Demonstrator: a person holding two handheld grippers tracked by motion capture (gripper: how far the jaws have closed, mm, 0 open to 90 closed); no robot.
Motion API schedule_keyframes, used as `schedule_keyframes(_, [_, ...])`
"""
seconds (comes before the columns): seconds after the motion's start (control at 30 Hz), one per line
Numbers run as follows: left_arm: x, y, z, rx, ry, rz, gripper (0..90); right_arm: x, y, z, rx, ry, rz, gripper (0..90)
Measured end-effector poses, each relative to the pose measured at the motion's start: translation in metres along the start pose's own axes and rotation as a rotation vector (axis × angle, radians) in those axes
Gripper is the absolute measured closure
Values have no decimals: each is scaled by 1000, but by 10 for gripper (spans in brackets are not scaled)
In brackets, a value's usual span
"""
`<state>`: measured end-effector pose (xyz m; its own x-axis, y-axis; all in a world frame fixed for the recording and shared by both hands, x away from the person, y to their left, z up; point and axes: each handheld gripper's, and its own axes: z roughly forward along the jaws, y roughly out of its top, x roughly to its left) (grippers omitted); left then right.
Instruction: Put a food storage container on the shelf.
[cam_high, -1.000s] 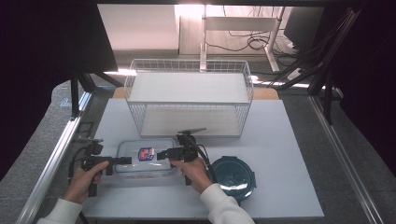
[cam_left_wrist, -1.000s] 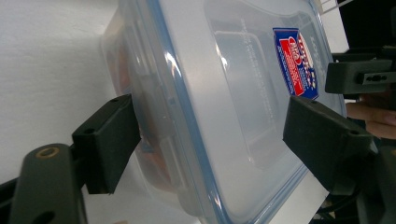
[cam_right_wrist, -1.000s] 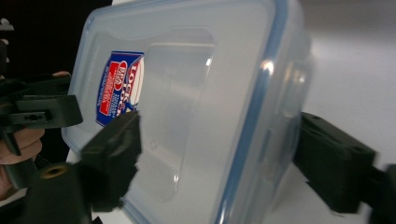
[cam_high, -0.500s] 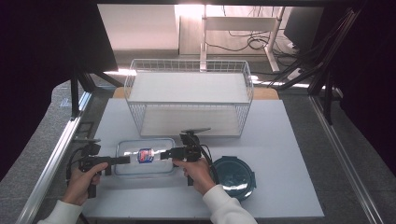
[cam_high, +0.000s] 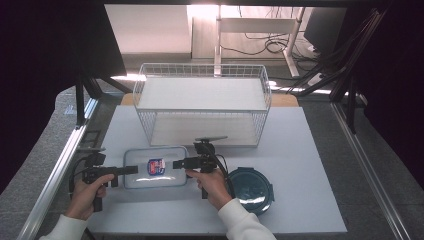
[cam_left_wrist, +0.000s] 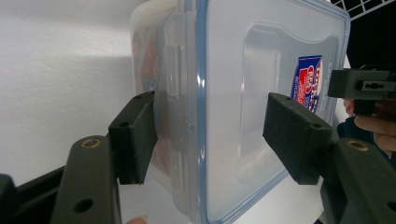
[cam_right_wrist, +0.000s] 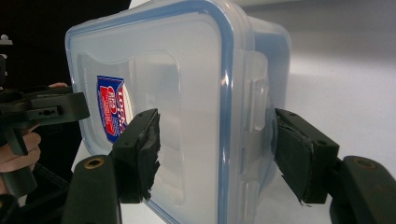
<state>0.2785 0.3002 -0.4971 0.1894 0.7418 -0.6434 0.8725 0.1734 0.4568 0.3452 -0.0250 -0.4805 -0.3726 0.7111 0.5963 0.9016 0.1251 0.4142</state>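
Now we are keeping both tools wide apart around the clear box (cam_high: 155, 167): left tool (cam_high: 131, 170), right tool (cam_high: 179, 164); its red-blue label (cam_right_wrist: 111, 108) is unreadable.

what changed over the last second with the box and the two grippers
The clear lidded container barely moved. The right gripper and left gripper stay at its two short ends, jaws straddling the lid edge and side latches, open and not clamped. The right hand shifted slightly. Nothing was picked up or released. The wire basket and round dark lid stayed put.
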Motion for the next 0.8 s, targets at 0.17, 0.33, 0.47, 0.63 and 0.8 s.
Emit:
schedule_keyframes(0.17, [-5,2,-2,-8,-4,10,367,1,0,-5,-16,3,-5,344])
schedule_keyframes(0.33, [-14,5,-5,-19,-6,32,367,5,1,-15,-37,-1,-27,344])
schedule_keyframes(0.47, [-21,8,-7,-22,-17,47,371,7,3,-25,-51,-5,-45,344])
schedule_keyframes(0.63, [-31,12,-9,-28,-20,62,371,11,4,-37,-74,-16,-75,344])
schedule_keyframes(0.8, [-43,19,-12,-45,-14,87,369,13,6,-46,-104,-12,-88,345])
